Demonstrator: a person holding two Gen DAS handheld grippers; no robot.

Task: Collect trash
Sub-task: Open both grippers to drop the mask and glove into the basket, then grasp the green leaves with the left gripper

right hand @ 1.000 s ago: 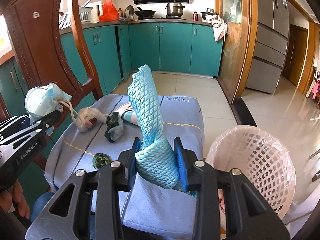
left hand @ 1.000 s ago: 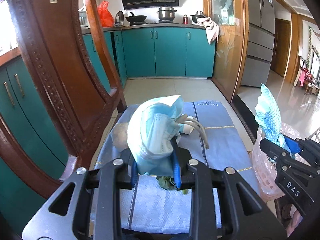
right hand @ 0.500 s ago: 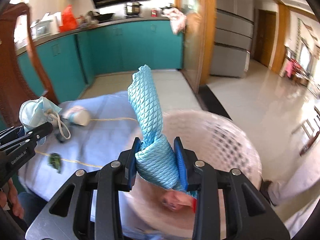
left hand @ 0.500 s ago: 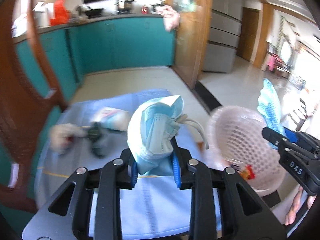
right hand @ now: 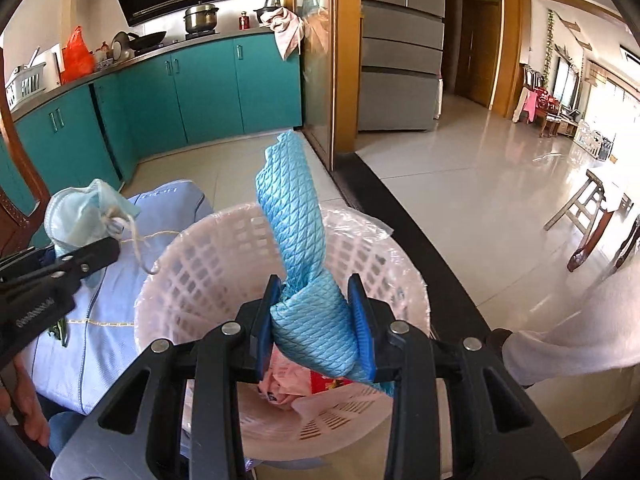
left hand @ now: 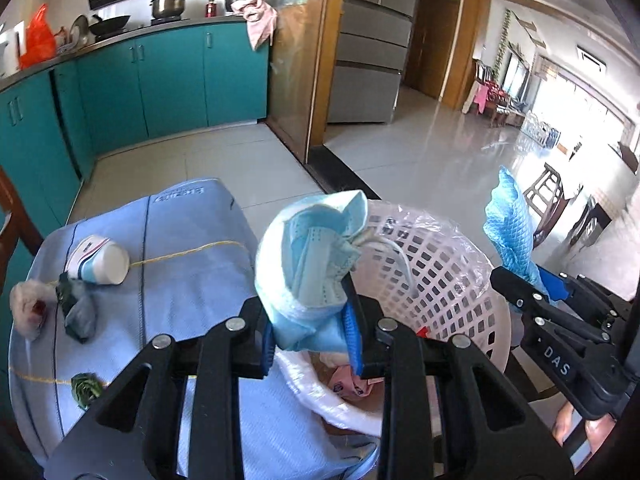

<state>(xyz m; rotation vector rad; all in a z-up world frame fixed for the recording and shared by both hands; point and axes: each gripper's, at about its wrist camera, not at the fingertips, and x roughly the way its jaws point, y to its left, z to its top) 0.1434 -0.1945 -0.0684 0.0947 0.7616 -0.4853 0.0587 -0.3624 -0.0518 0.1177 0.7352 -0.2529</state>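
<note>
The face mask (left hand: 310,264), clamped in the left gripper (left hand: 312,334), and the cloth (right hand: 306,280), clamped in the right gripper (right hand: 316,334), are judged light and limp, best held by bunched folds.

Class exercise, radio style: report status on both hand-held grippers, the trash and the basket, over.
Left hand-held gripper shut on face mask. Right hand-held gripper shut on blue cloth, over basket. Paper cup and scraps remain on table. Nothing blocking.

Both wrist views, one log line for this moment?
left gripper: shut on face mask | right gripper: shut on blue cloth | both at lined basket
</note>
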